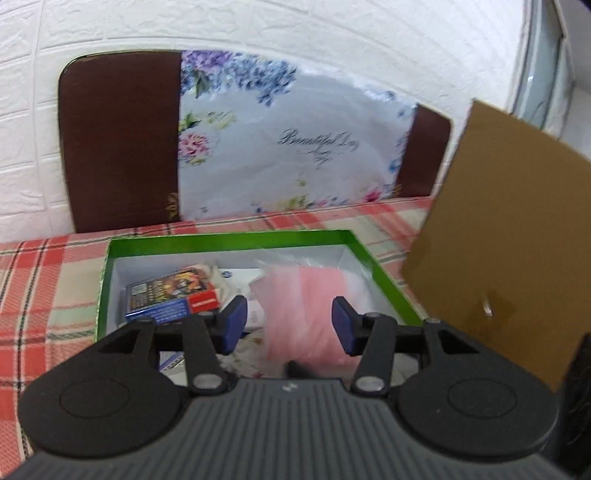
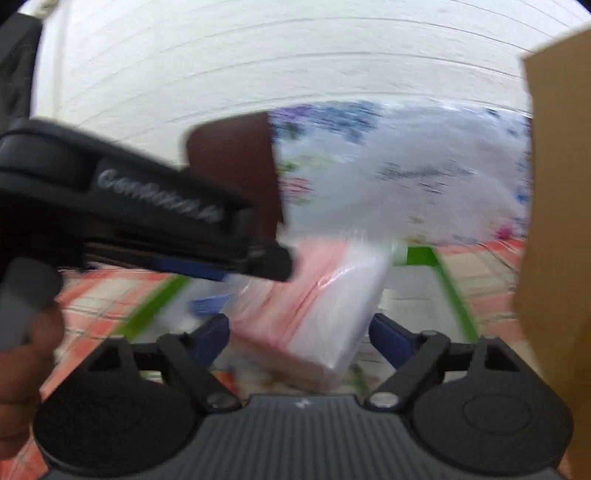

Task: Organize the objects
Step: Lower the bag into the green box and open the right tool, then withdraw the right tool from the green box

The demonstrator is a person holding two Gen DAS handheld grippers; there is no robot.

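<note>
Both jaws apart, gripping nothing; pink packet [image 1: 306, 314] between them, over green box [image 1: 229, 240]

A red and green checked cloth [image 1: 48, 280] covers the tabletop. Behind the tabletop's far edge stands a dark brown chair back [image 1: 118, 144]. A white cover with flowers [image 1: 288, 147] hangs over the chair back, with curly writing on it. Behind is a white brick-pattern wall [image 1: 295, 33]. A brown cardboard flap [image 1: 506, 229] sticks up by the right edge.
</note>
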